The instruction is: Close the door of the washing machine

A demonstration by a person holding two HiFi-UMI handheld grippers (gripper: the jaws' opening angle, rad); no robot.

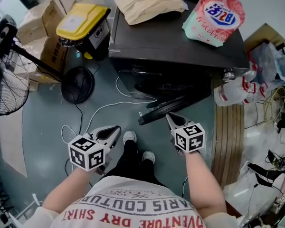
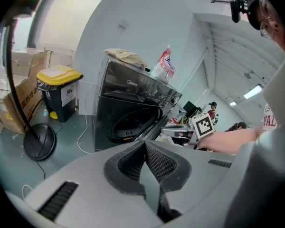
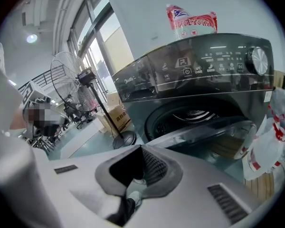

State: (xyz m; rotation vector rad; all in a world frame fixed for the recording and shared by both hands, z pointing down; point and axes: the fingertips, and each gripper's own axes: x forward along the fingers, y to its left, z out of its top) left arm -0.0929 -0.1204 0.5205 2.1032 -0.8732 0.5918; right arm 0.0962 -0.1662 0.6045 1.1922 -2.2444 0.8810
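Observation:
The dark front-loading washing machine (image 1: pixel 175 46) stands ahead of me. Its round door (image 1: pixel 161 109) hangs open, swung out toward me over the floor. My right gripper (image 1: pixel 168 116) is shut and empty, its tip right at the door's outer face; contact cannot be told. In the right gripper view the door (image 3: pixel 213 127) and the drum opening (image 3: pixel 194 114) lie just past the shut right gripper (image 3: pixel 141 148). My left gripper (image 1: pixel 117 128) is shut on nothing, low and left of the door. The left gripper (image 2: pixel 145 145) looks at the machine (image 2: pixel 128 99) from the left.
A pink detergent bag (image 1: pixel 213 15) and a beige cloth (image 1: pixel 149 4) lie on the machine's top. Left of it stand a yellow-lidded bin (image 1: pixel 83 23), cardboard boxes (image 1: pixel 42 27) and a fan (image 1: pixel 2 89) with its round base (image 1: pixel 77 84). White cable (image 1: pixel 99 110) crosses the floor. Plastic bags (image 1: pixel 237 89) crowd the right.

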